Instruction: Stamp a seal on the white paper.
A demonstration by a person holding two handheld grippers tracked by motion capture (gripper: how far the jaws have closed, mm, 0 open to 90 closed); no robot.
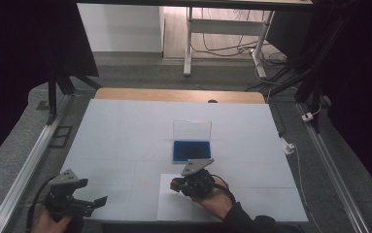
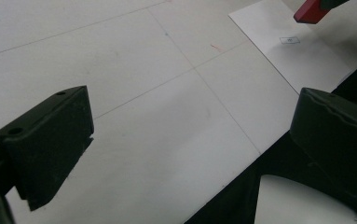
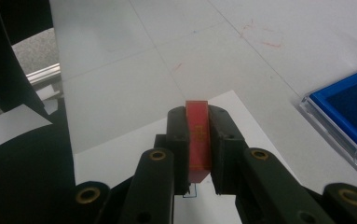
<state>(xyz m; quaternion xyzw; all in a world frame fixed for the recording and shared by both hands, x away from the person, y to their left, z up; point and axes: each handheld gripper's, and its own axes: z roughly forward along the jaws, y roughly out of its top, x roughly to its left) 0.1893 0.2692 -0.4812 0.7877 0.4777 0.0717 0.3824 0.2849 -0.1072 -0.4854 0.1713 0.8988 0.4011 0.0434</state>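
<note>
My right gripper (image 1: 176, 184) has its jaws clamped tight on a small red stamp (image 3: 198, 137), which stands upright between my pads and pokes out above and below them. In the high view I hold it low over a white sheet of paper (image 1: 171, 206) that lies at the near edge of the table (image 1: 125, 126), at about 6 o'clock from the table's middle. A small printed rectangle (image 2: 290, 40) sits on that sheet, just beside the stamp's (image 2: 310, 11) lower end in the left gripper view; whether the stamp touches the paper I cannot tell.

At 12 o'clock from my right gripper, near it, lies a blue ink pad (image 1: 191, 151) in a clear case with its lid (image 1: 192, 130) standing open behind it. In the right gripper view the pad's corner (image 3: 348, 114) lies at 3 o'clock from the stamp.

My left gripper (image 1: 96, 201) hangs at the table's near left corner, about 9 o'clock from my right one and well apart from it. Its jaws stand wide apart, with nothing between them.
</note>
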